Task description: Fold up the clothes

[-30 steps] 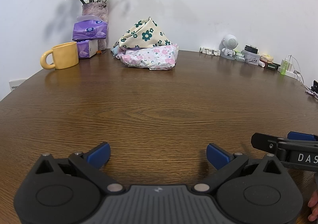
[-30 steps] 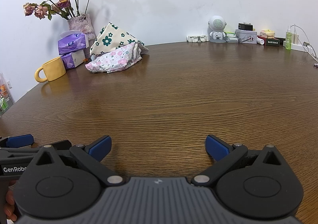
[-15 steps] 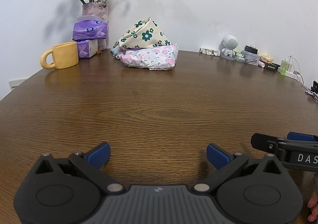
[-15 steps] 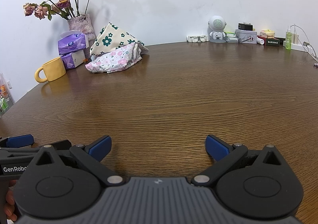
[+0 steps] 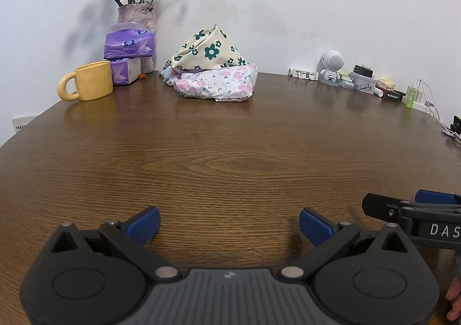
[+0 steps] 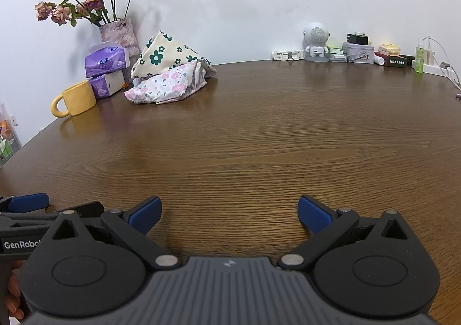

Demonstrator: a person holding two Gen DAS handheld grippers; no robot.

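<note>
A pile of clothes lies at the far side of the brown wooden table (image 5: 230,152): a cream cloth with green flowers (image 5: 210,51) on top of a white cloth with pink flowers (image 5: 222,84). The same pile shows in the right wrist view, cream cloth (image 6: 164,55) over pink-flowered cloth (image 6: 170,85). My left gripper (image 5: 229,225) is open and empty, low over the near table. My right gripper (image 6: 227,214) is open and empty too, side by side with the left, far from the pile.
A yellow mug (image 5: 86,84), purple tissue packs (image 5: 128,45) and a vase of dried roses (image 5: 137,12) stand left of the pile. A white robot figure (image 5: 331,67), small boxes and a green bottle (image 5: 412,95) line the back right. Cables lie at the right edge.
</note>
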